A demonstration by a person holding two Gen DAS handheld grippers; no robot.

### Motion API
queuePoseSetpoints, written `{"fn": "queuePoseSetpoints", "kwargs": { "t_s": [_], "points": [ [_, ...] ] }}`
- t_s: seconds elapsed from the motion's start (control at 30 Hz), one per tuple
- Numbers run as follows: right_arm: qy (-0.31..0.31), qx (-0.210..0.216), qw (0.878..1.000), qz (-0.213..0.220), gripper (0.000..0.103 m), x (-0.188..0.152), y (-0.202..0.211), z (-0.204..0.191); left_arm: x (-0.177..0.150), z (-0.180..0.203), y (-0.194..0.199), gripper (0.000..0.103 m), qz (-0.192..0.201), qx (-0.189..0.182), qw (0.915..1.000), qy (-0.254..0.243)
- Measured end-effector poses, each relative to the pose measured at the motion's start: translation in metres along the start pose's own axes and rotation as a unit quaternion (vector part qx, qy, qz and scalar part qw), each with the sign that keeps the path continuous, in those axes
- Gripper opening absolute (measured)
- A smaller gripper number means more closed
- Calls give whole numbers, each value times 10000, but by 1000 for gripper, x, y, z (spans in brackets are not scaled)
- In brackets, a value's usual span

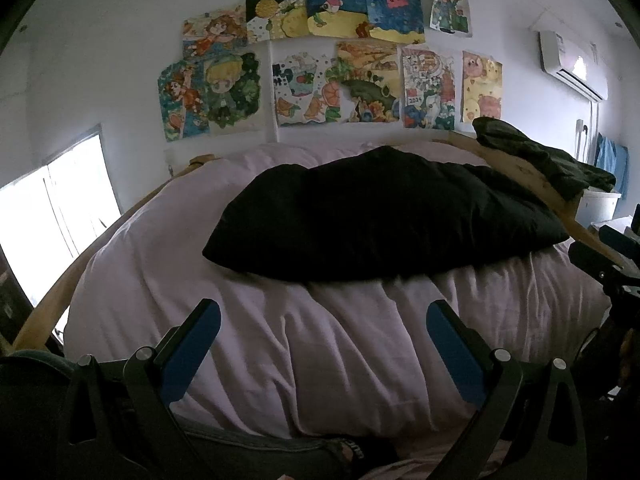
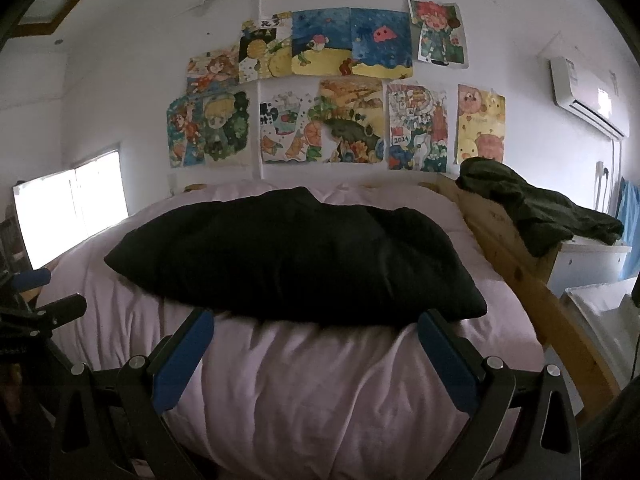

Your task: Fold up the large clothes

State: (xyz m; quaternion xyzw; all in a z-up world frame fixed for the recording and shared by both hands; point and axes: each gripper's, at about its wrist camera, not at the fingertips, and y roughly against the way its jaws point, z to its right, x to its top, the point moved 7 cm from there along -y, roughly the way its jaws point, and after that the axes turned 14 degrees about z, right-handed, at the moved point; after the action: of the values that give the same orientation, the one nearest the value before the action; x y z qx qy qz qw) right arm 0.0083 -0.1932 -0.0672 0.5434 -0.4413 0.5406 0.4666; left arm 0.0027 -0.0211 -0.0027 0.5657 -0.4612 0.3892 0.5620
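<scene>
A large black garment (image 1: pixel 380 216) lies folded into a wide flat bundle on the pale pink bedding (image 1: pixel 280 340); it also shows in the right wrist view (image 2: pixel 296 256). My left gripper (image 1: pixel 324 312) is open and empty, held over the bedding short of the garment's near edge. My right gripper (image 2: pixel 316 322) is open and empty, its fingertips level with the garment's near edge on the bedding (image 2: pixel 304 392). The right gripper's body shows at the right edge of the left wrist view (image 1: pixel 612 264).
A wooden bed rail (image 2: pixel 532 288) runs along the right side, with a dark green garment (image 2: pixel 536 208) draped over it. A window (image 1: pixel 60 208) is at left. Drawings (image 2: pixel 332 88) cover the back wall. An air conditioner (image 2: pixel 584 96) hangs at upper right.
</scene>
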Motion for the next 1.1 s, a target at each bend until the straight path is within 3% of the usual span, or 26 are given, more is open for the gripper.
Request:
{"fn": "queuePoseSetpoints", "kwargs": {
  "t_s": [1.1],
  "points": [
    [-35, -24, 10000, 12, 103, -1, 0, 2, 1, -2, 0, 101, -6, -23, 10000, -27]
  ]
}}
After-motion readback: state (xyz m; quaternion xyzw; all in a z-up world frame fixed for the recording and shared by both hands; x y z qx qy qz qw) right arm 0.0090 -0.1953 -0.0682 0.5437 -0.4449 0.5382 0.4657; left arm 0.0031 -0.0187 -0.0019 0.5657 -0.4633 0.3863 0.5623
